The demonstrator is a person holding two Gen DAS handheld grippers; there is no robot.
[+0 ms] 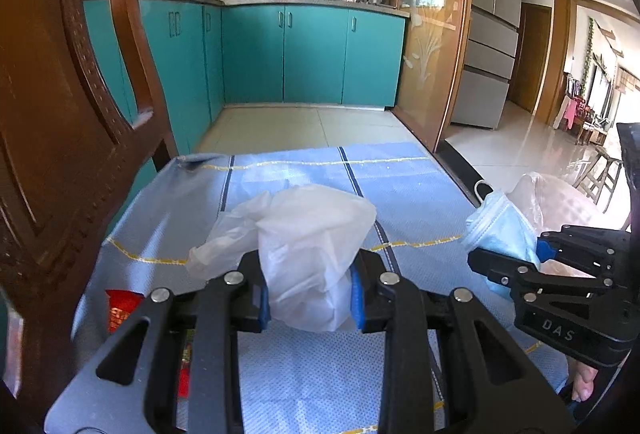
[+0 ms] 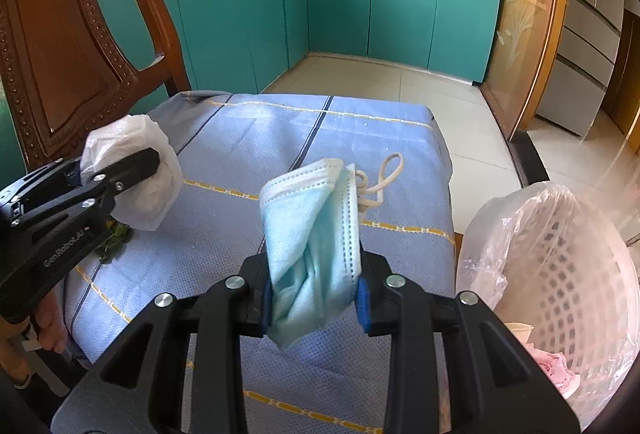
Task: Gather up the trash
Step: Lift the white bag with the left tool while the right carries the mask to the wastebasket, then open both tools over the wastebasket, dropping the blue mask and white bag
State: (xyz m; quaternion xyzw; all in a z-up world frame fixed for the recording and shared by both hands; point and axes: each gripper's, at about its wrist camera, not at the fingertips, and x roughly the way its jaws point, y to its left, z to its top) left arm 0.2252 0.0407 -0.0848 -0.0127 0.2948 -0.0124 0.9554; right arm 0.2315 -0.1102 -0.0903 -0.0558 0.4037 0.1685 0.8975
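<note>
Right gripper (image 2: 316, 308): clamped on blue face mask (image 2: 316, 234) | left gripper (image 1: 310, 304): clamped on white plastic glove (image 1: 308, 254) | swing each over lined basket (image 2: 560, 254) before you release.

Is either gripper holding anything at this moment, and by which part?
Both are. The left gripper pinches a crumpled white plastic glove at its lower bunched end. The right gripper clamps a blue face mask at its lower folded end.
</note>
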